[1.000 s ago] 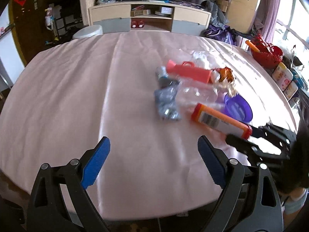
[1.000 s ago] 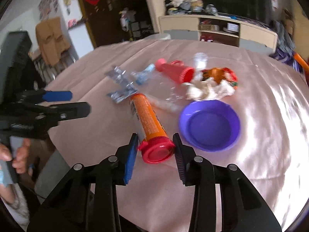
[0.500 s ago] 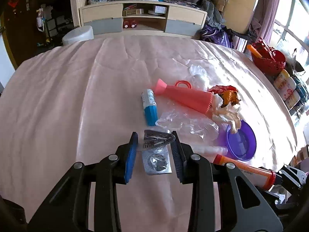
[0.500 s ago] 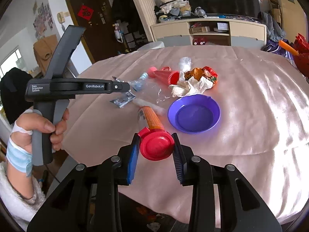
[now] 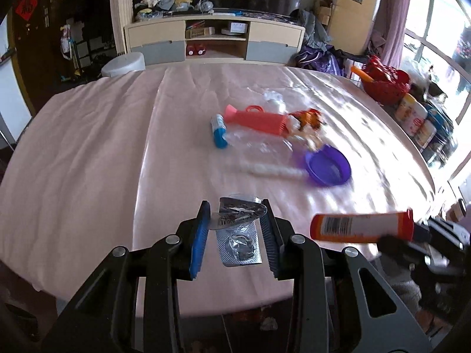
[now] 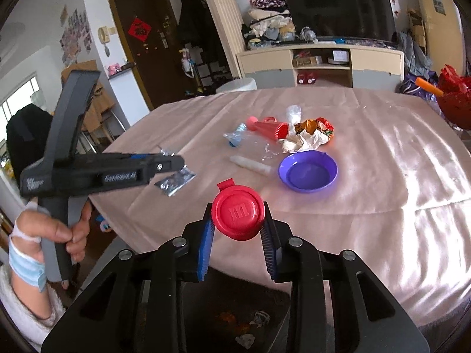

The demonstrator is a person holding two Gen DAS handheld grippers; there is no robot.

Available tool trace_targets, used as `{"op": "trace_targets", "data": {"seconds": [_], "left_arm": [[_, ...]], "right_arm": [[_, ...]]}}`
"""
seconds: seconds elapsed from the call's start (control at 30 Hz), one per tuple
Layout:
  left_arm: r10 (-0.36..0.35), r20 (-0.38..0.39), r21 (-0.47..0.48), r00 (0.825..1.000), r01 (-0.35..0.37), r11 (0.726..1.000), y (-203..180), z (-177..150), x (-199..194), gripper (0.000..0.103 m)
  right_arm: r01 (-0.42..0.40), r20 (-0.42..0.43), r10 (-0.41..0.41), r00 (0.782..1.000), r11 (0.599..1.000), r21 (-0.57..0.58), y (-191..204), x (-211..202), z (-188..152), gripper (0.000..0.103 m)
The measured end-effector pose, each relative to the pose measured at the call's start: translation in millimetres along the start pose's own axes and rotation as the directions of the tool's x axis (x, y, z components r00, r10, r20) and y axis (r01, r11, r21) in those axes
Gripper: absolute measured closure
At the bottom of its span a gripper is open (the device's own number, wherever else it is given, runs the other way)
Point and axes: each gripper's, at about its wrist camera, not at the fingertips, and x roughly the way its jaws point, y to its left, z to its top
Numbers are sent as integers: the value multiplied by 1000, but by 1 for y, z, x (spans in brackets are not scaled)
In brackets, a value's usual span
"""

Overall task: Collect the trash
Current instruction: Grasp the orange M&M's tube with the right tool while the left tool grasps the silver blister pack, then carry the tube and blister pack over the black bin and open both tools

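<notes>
My left gripper [image 5: 235, 232] is shut on a silver foil blister pack [image 5: 239, 242], held above the near table edge; it also shows in the right wrist view [image 6: 175, 180]. My right gripper [image 6: 237, 229] is shut on an orange candy tube with a red cap [image 6: 238, 216], lifted off the table; the tube shows in the left wrist view [image 5: 362, 226]. On the pink tablecloth [image 5: 88, 147] lie a red plastic cone [image 5: 256, 119], a blue-white wrapper [image 5: 219, 131], clear plastic film [image 5: 259, 144], a white stick [image 5: 273, 171], crumpled colourful wrappers [image 6: 309, 133] and a purple dish [image 5: 328, 167].
A red basket [image 5: 385, 86] and several jars [image 5: 418, 120] stand beyond the table's right edge. A cabinet [image 5: 215, 41] and a white stool [image 5: 123, 64] are behind the table. Scraps lie on the floor below the near edge [image 6: 250, 323].
Both grippers have pulled back toward the near table edge and risen. The left carries the blister pack, the right carries the orange tube, now end-on to its camera.
</notes>
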Motion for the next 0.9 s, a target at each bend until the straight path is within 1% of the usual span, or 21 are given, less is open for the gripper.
{"op": "trace_targets", "data": {"seconds": [0.2,0.3,0.4,0.53,0.67,0.8,0.9], "left_arm": [[-3,16,7,1000,3,1000,-13,-40,-37,70],[-13,14,11,1000,13,1000,-18,-61,-49,70],[-24,-6,14,1000,24,1000,-23,-83,-53,70],[-34,-62,16,998,35,999,-30,-112,-43,70],[-48,-122,-10,991,47,999,-30,-140,-26,70],[-63,-192,-28,979,59,998,-30,-169,-5,70],[-73,-237,-35,969,66,997,-30,-187,9,70]], "right_arm": [[-1,2,1,1000,1000,-13,15,-26,-18,73],[0,-16,0,1000,1000,-11,18,-34,-32,73],[3,-53,-2,999,1000,3,20,-34,-49,73],[23,-124,-18,992,999,39,17,-21,-76,73],[58,-180,-47,983,997,54,15,-7,-97,73],[91,-243,-72,967,993,69,12,12,-117,73],[100,-280,-73,957,992,82,10,25,-130,73]]}}
